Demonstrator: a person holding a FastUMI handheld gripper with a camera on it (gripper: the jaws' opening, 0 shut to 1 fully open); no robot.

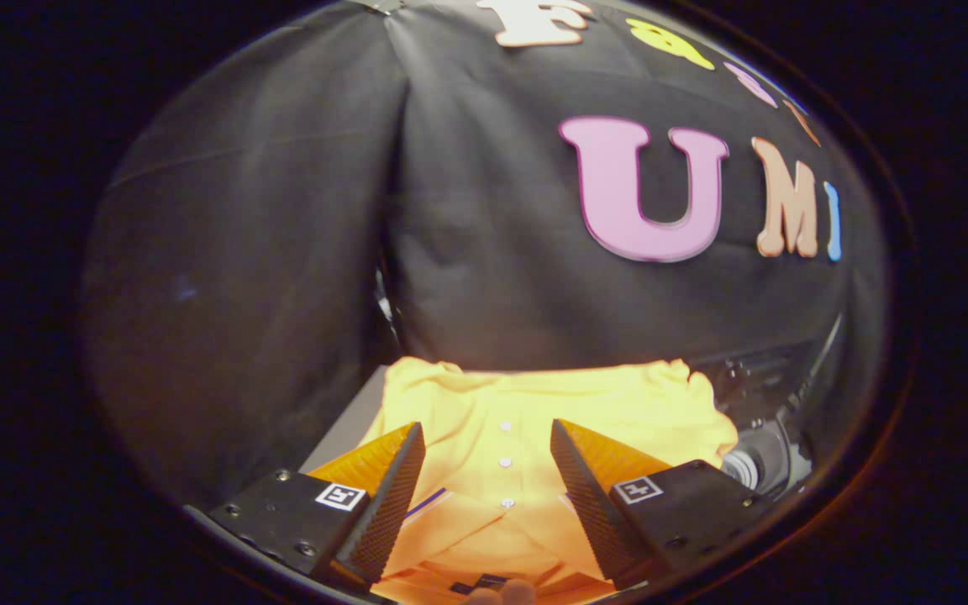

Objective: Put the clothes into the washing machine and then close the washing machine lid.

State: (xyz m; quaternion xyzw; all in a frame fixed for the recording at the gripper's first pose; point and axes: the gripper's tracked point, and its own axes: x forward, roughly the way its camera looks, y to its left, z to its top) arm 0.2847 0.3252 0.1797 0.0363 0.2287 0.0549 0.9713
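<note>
Gripper: the gripper [488, 437] is seen above a folded garment, with its two fingers spread wide apart; nothing is clasped between them.
Fingers: two are counted, one on each side of the button placket; whether their tips rest on the cloth or hang just over it cannot be told.
Clothes: one yellow polo shirt [534, 403] is seen, laid flat and folded on a pale surface [349, 424], directly between and just ahead of the fingers, its collar nearest the gripper.
Buttons: three small white buttons [504, 462] are counted in a line down the placket, between the fingers.
Collar: a thin dark stripe is seen along the collar edge beside the left finger.
Surroundings: the black cloth wall [282, 252] is seen beyond the shirt; dark hardware with a round grey part [757, 462] lies just beside the shirt's right edge, and it cannot be identified.
</note>
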